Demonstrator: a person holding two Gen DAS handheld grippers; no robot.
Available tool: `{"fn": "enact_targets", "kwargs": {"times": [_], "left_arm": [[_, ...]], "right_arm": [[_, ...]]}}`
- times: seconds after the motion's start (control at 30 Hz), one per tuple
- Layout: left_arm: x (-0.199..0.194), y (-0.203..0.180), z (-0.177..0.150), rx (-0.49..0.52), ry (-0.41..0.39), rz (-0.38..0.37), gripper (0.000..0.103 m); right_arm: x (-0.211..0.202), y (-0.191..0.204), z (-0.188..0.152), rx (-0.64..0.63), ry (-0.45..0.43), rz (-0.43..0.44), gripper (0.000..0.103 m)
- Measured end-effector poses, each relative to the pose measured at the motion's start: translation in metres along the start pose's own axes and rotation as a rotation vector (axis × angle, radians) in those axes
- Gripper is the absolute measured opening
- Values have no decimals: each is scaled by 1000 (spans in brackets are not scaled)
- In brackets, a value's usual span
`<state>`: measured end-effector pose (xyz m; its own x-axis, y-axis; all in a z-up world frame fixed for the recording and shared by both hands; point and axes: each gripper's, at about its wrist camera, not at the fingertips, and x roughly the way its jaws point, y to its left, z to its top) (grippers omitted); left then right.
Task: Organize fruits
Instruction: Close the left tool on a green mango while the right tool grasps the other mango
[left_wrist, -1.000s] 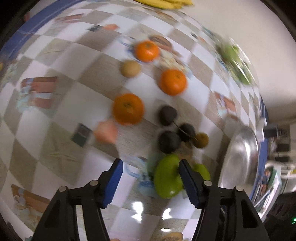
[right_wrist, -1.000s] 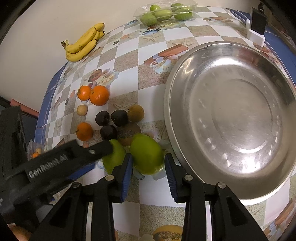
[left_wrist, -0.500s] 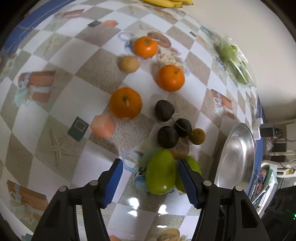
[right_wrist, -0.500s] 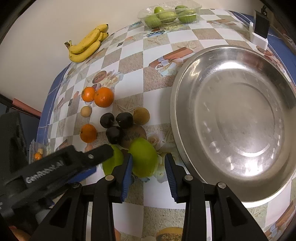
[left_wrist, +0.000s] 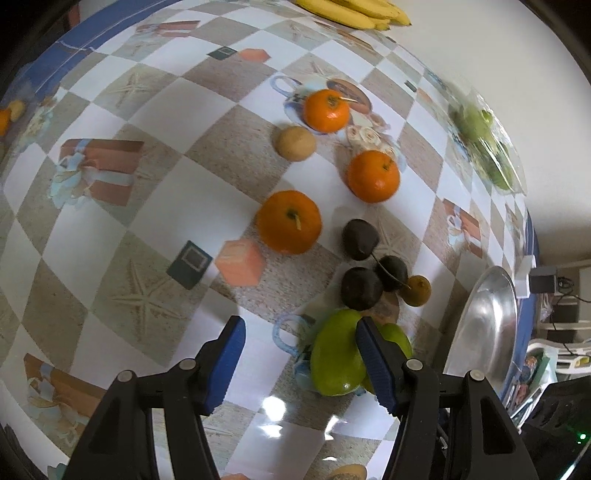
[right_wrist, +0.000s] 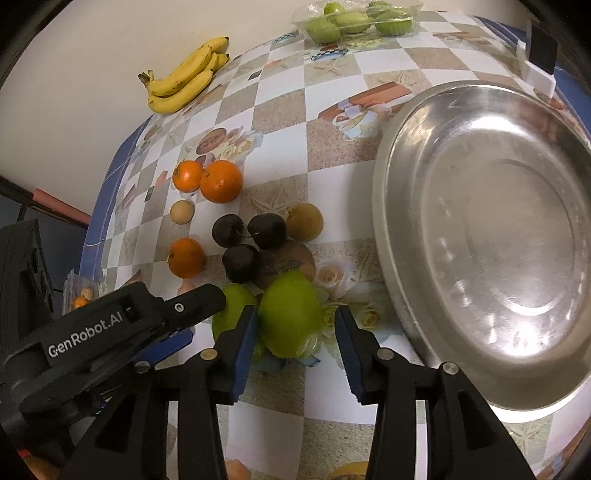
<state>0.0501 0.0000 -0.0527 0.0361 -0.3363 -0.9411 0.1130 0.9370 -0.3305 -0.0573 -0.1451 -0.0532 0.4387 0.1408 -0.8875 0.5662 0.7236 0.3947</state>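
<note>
Two green fruits lie side by side on the checkered tablecloth. The one nearer the steel bowl (right_wrist: 290, 314) sits between the fingers of my right gripper (right_wrist: 295, 347), whose jaws are opening; a gap shows at the right pad. The other green fruit (left_wrist: 336, 358) lies just inside the right finger of my left gripper (left_wrist: 299, 363), which stands open over it without pressing. Three oranges (left_wrist: 289, 221), three dark plums (right_wrist: 266, 230) and a brown kiwi (right_wrist: 304, 221) lie beyond.
A large steel bowl (right_wrist: 388, 192) fills the right side. Bananas (right_wrist: 184, 79) and a clear pack of green fruit (right_wrist: 354, 22) sit at the far edge by the wall. A small tan fruit (right_wrist: 182, 211) lies near the oranges. The table's blue edge runs on the left.
My right gripper's jaws have widened away from the green fruit they were shut on. The left gripper stays open over the other green fruit, hardly moved.
</note>
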Motion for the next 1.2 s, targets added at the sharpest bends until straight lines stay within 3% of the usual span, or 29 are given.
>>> {"fn": "enact_targets", "kwargs": {"times": [0.2,0.83,1.07,1.2], "left_arm": [[-2,6,1,-32,-3,1,65],[16,-21,-13,64,68,-50,65],[20,-27,-15,78,92,-83,39],[19,-27,-16,87,89,-79,39]], "right_arm": [[4,5,-3,-13,12,23,39],[-17,-3,-15,10,7,-80,39],[-16,-3,-16,5,15,-83,39],[-16,-2,-15,4,13,-80,39]]}}
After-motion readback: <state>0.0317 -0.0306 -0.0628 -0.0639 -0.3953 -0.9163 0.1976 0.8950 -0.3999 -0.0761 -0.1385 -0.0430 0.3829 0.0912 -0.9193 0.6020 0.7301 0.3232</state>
